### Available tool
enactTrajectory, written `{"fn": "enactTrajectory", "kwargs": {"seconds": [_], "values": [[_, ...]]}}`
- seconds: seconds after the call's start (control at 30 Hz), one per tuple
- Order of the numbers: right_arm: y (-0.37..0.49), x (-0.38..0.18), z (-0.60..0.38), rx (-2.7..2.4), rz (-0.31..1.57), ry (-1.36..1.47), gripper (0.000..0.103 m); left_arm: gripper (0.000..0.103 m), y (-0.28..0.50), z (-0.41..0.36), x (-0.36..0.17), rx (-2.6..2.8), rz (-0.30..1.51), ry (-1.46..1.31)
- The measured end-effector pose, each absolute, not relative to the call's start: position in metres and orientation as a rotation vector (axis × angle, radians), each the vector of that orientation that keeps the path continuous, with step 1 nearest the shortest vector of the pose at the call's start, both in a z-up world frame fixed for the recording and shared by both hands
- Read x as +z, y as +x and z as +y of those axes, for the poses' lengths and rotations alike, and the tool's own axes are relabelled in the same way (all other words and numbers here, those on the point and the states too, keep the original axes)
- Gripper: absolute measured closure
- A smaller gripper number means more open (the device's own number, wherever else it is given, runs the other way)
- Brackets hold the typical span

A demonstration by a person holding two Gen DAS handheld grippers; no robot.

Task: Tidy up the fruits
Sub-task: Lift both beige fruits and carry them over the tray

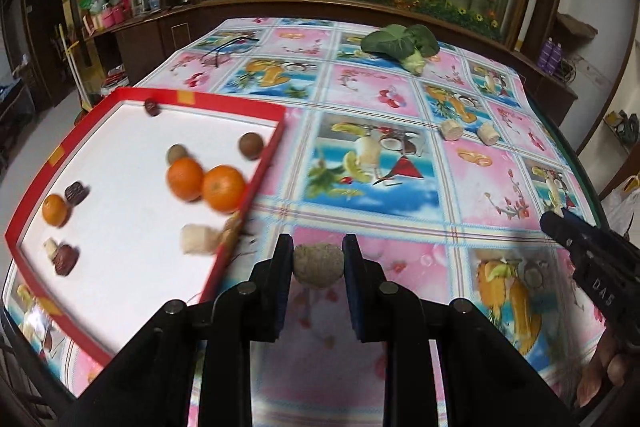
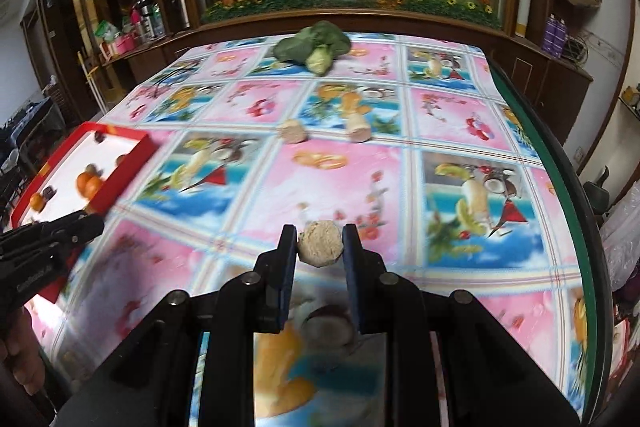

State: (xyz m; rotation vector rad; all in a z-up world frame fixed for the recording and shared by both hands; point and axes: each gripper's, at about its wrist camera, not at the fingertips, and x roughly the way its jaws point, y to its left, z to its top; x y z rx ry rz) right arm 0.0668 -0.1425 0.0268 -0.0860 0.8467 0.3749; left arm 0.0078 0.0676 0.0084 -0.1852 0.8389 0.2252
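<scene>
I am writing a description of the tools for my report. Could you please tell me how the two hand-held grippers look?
Both are alike. The left hand-held gripper and the right hand-held gripper have matte black angular bodies with round silver pins at the linkage joints. Each flat finger carries a dark blue pad on its inner face. Small white lettering is printed on the sides, too blurred to read fully. No cables or sleeves show.

Both grippers, left gripper and right gripper, are black, with 2 flat fingers faced in dark blue pads, round metal pivot pins and white lettering on the side.
</scene>
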Motion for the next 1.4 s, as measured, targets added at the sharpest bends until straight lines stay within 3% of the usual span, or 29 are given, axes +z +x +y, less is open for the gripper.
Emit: {"fn": "enactTrajectory", "kwargs": {"seconds": [1.03, 1.4], "values": [[0.029, 0.043, -0.076, 0.474, 0.813, -0.163, 0.078, 0.079, -0.038, 0.125, 0.021, 0.359, 0.779, -0.253], [0.027, 0.057, 0.000, 0.648, 0.789, -0.169, 0.078, 0.079, -0.053, 0.196, 0.029, 0.541, 0.740, -0.303]]}}
